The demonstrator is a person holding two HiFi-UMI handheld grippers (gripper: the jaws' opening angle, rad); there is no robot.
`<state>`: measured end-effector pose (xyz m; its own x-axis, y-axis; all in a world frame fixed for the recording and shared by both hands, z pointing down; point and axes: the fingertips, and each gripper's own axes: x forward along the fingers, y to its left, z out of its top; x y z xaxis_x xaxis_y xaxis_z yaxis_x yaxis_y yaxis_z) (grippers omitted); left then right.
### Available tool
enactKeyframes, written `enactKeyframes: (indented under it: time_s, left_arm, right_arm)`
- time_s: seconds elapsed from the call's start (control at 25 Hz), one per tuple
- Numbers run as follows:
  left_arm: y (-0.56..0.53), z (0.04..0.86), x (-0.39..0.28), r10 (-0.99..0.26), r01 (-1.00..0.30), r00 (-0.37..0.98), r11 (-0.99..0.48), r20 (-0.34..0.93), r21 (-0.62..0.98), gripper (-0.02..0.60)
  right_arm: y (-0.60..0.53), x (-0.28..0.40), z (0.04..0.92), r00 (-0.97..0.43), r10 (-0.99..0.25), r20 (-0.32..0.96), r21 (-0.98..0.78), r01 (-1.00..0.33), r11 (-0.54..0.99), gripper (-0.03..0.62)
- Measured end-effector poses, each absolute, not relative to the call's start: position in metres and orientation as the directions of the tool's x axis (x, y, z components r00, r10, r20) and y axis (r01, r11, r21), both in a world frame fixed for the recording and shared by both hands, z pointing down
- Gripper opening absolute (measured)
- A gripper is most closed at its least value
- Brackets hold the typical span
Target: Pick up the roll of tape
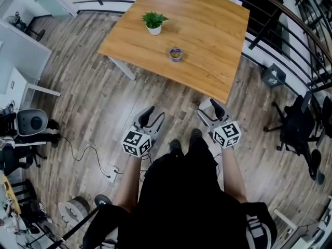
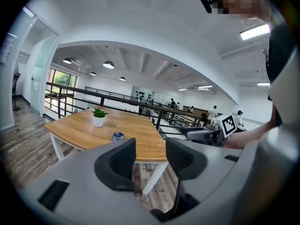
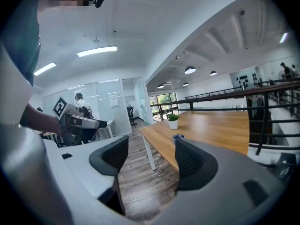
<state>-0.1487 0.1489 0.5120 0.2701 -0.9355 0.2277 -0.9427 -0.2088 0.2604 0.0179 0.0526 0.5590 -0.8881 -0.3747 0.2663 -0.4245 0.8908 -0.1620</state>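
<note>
The roll of tape (image 1: 176,53) lies flat near the middle of the wooden table (image 1: 207,30); it shows small in the left gripper view (image 2: 118,136) and the right gripper view (image 3: 178,137). Both grippers hang over the floor, short of the table's near edge. My left gripper (image 1: 148,114) is open with nothing between its jaws, and so is my right gripper (image 1: 213,108). In each gripper view (image 2: 150,156) (image 3: 151,154) the gap frames floor and table edge only.
A small potted plant (image 1: 154,23) stands on the table left of the tape. Black railings (image 1: 290,19) run behind and right of the table. An office chair (image 1: 298,123) sits at the right, white desks (image 1: 21,51) and cables at the left.
</note>
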Motion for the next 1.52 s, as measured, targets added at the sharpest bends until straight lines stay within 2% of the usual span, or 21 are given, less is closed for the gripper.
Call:
enactKeyframes:
  time_s: [0.8,1.52]
  left_arm:
    - [0.086,0.512,-0.149,-0.921,-0.941,0.297,-0.237,0.253,0.24,0.206]
    - [0.0,0.518,-0.171,-0.943,-0.958,0.193,-0.121,0.27,0.261,0.206]
  right_arm:
    - [-0.009,0.008,0.562,-0.886,-0.384,0.261,-0.188,-0.437,0.88,0.322]
    - [-0.107,-0.037,0.568,-0.924,-0.243,0.294,-0.186,-0.305,0.934,0.322]
